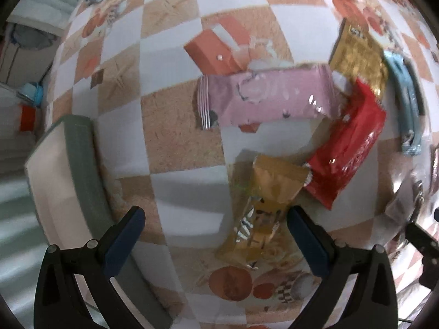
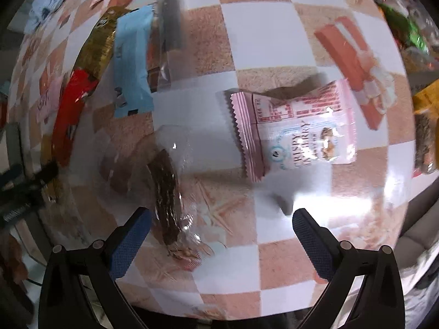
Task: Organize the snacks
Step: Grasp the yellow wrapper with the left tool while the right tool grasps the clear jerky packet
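In the left wrist view my left gripper (image 1: 215,220) is open and empty above the checkered tablecloth. A gold-brown snack bar (image 1: 260,208) lies just ahead, close to its right finger. Beyond lie a pink packet (image 1: 269,98), a red packet (image 1: 348,153), a gold packet (image 1: 356,57) and a light blue packet (image 1: 406,101). In the right wrist view my right gripper (image 2: 222,223) is open and empty. A clear-wrapped brown snack (image 2: 166,189) lies by its left finger. A pink "Crispy" packet (image 2: 296,128) lies ahead, with a light blue packet (image 2: 133,63) and a red packet (image 2: 68,115) at left.
A grey-green box (image 1: 74,175) stands at the left table edge in the left wrist view. The other gripper (image 1: 422,246) shows at that view's right edge. More packets (image 2: 419,49) crowd the right side of the right wrist view. The table's front edge runs close under both grippers.
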A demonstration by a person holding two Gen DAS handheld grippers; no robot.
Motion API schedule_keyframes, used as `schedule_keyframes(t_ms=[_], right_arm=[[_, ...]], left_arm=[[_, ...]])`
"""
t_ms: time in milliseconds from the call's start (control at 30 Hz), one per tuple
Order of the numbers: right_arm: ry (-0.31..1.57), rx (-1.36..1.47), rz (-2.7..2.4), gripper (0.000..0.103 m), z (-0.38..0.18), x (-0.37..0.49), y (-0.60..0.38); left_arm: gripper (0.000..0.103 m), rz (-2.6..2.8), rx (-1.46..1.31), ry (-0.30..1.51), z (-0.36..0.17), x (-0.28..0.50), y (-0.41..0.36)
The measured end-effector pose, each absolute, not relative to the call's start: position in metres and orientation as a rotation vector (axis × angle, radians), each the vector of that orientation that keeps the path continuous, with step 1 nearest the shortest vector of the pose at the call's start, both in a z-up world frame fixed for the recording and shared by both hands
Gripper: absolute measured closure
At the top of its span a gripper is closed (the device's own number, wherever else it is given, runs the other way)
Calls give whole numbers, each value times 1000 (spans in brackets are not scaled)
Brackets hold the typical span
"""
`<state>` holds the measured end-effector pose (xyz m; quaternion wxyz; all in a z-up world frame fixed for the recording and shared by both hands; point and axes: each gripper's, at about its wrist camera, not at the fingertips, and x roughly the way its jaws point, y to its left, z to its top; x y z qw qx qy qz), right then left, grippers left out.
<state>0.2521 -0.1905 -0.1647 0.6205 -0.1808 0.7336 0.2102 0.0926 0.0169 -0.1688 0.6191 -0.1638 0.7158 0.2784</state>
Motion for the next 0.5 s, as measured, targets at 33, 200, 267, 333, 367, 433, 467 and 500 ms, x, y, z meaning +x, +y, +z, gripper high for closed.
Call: schedule_keyframes(t_ms=[33,200,267,333,367,433,467,500], right_arm=[[1691,-408,478,0,-166,254,-194],[1704,-387,422,0,-167,262,-224],[1728,-376,392,0,-169,265,-238],[1728,-376,382,0,-168,268,-244],[1718,-374,389,0,-166,269,-244],[1702,-390,410,0,-166,265,-244],[1691,-413,428,0,-166,264,-238],[1684,-424,440,0,-165,258,-232]], left_arm=[[0,644,-397,1646,-170,90,20],[0,638,-402,1636,-177,68,18],[0,632,-386,1648,-175,62,10],[0,628,-385,1637,-174,56,1],[0,625,-389,1623,-173,53,1],[0,623,-384,1616,-174,50,1],[0,623,-378,1618,-176,50,2],[0,624,-371,1619,-174,53,3]])
